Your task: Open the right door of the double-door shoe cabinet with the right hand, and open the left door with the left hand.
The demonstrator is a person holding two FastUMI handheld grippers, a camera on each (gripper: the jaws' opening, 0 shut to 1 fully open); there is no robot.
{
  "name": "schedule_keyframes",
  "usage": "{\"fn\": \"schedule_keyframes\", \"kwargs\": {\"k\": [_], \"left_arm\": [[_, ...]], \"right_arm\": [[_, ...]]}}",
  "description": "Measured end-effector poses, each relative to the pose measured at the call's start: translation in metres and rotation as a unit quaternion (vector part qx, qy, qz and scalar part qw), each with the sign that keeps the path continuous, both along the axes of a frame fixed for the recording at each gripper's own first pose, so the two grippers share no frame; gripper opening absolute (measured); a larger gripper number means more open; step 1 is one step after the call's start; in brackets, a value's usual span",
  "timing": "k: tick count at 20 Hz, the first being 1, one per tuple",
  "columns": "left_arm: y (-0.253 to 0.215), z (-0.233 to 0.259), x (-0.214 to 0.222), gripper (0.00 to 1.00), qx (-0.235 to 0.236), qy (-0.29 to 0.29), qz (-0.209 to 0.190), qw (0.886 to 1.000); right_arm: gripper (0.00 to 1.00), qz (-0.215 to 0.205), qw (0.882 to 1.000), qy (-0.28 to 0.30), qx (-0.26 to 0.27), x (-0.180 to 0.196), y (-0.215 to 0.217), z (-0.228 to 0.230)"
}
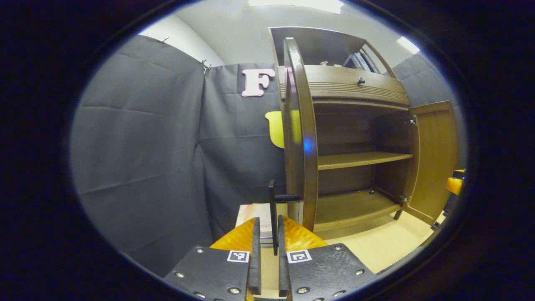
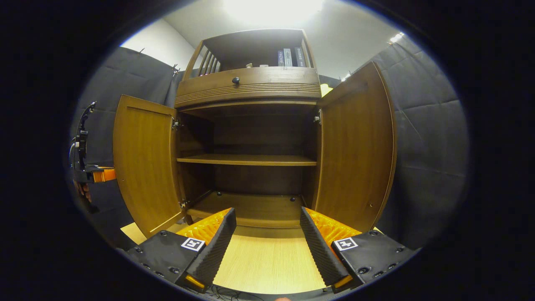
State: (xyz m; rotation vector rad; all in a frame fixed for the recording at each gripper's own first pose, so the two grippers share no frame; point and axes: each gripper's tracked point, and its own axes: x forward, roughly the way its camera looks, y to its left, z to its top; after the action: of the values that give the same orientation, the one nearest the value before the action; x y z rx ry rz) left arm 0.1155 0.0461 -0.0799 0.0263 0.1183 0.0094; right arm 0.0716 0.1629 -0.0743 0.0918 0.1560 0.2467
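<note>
Both doors of the shoe cabinet (image 2: 250, 125) stand open.

Right gripper view:
- The right gripper (image 2: 267, 238) is in front of the cabinet with its fingers spread wide apart and nothing between them.
- The left door (image 2: 146, 163) is swung out to the left of the opening, and the right door (image 2: 355, 154) is swung out to the right.
- Between the doors, a middle shelf (image 2: 246, 159) and the cabinet floor (image 2: 250, 207) are visible.
- Above the opening sits a drawer (image 2: 250, 85) with a dark knob (image 2: 235, 80). Books (image 2: 288, 57) stand in the open top compartment.
- The cabinet rests on a light wooden floor (image 2: 267, 259).
- The other gripper, with part of the hand holding it, shows at the far left, beside the outer side of the left door.

Left gripper view:
- The left gripper (image 1: 267, 255) has its fingers (image 1: 255, 251) close together on the thin dark handle (image 1: 273, 217) of the left door (image 1: 299, 138). The handle runs upright between the fingers, which press on it from both sides.
- The left door is seen nearly edge-on, just beyond the gripper.
- The right door (image 1: 434, 154) stands open at the far side of the cabinet interior.
- A box (image 1: 259, 217) lies on the floor just behind the gripper, beside the cabinet.
</note>
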Motion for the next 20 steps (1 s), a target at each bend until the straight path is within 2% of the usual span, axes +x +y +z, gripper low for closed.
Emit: {"fn": "schedule_keyframes", "kwargs": {"k": [2, 5, 10, 12, 14, 16, 17, 20], "left_arm": [[0.013, 0.004, -0.002, 0.17, 0.006, -0.011, 0.004, 1.000], [0.018, 0.010, -0.016, 0.17, -0.001, -0.014, 0.007, 1.000], [0.021, 0.039, -0.077, 0.17, -0.002, -0.048, 0.018, 0.999], [0.018, 0.040, -0.102, 0.17, -0.014, -0.045, 0.028, 0.998], [0.001, 0.043, -0.122, 0.19, -0.029, -0.046, 0.018, 0.998], [-0.001, 0.046, -0.147, 0.18, -0.017, -0.046, 0.030, 0.998], [-0.006, 0.051, -0.160, 0.18, -0.016, -0.050, 0.029, 0.998], [-0.017, 0.058, -0.187, 0.18, -0.007, -0.051, 0.024, 0.998]], "right_arm": [[0.93, -0.012, 1.000, -0.004, -0.002, -0.004, -0.001, 0.002], [0.96, -0.022, 1.000, -0.015, 0.009, -0.014, -0.007, 0.016], [0.93, -0.028, 0.999, -0.042, 0.008, -0.035, -0.027, 0.033], [0.93, -0.021, 0.999, -0.033, 0.009, -0.049, -0.035, 0.030], [0.96, -0.015, 0.999, -0.045, 0.006, -0.067, -0.044, 0.037], [0.93, -0.011, 0.999, -0.050, -0.003, -0.081, -0.052, 0.037], [0.96, -0.010, 0.999, -0.051, -0.003, -0.086, -0.056, 0.038], [0.94, -0.016, 0.998, -0.050, 0.021, -0.097, -0.066, 0.040]]}}
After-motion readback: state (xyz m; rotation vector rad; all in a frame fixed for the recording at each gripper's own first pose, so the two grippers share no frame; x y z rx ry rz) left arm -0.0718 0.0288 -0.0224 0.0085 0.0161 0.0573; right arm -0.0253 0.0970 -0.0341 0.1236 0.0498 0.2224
